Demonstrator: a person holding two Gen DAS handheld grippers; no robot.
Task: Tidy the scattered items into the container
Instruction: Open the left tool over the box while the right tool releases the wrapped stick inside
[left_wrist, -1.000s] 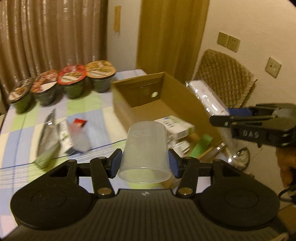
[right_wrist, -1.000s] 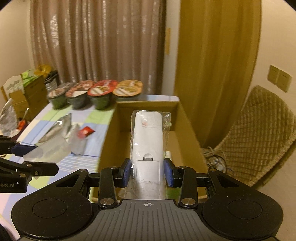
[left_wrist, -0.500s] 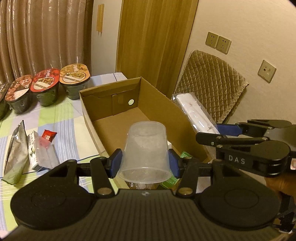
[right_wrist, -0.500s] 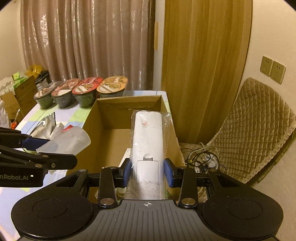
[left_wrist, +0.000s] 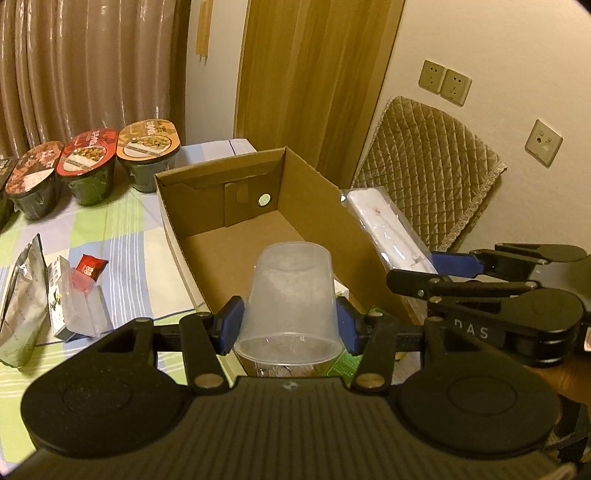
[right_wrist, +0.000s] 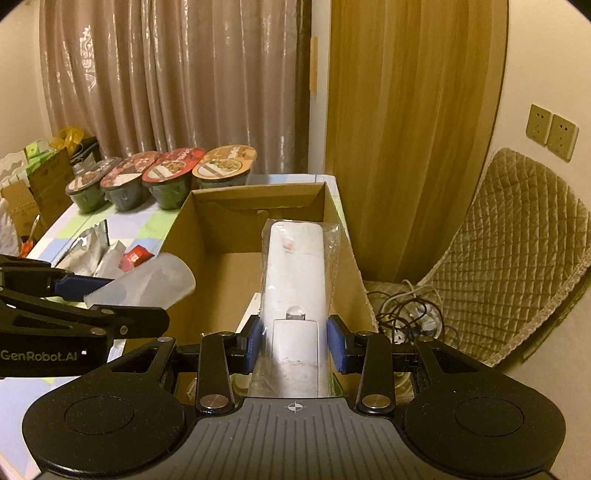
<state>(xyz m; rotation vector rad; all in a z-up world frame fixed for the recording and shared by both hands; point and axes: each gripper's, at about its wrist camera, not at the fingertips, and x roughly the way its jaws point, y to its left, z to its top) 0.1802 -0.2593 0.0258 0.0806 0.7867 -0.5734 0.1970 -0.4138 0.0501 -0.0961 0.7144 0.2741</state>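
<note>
Two jaws clamped, cup, bagged remote

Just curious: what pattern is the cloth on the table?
Green, blue and white checked tablecloth, clearest in the left wrist view.

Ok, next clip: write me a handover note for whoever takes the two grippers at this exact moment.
Left gripper: shut on the clear plastic cup, held sideways over the near end of the cardboard box.
Right gripper: shut on the bagged white device, also over the box.
Done: a few small packs already lie at the box's near end, mostly hidden.
Left: release both items into the box, then collect the foil pouch, the bagged small box and the red sachet from the table. The noodle bowls stand in a row behind.
</note>
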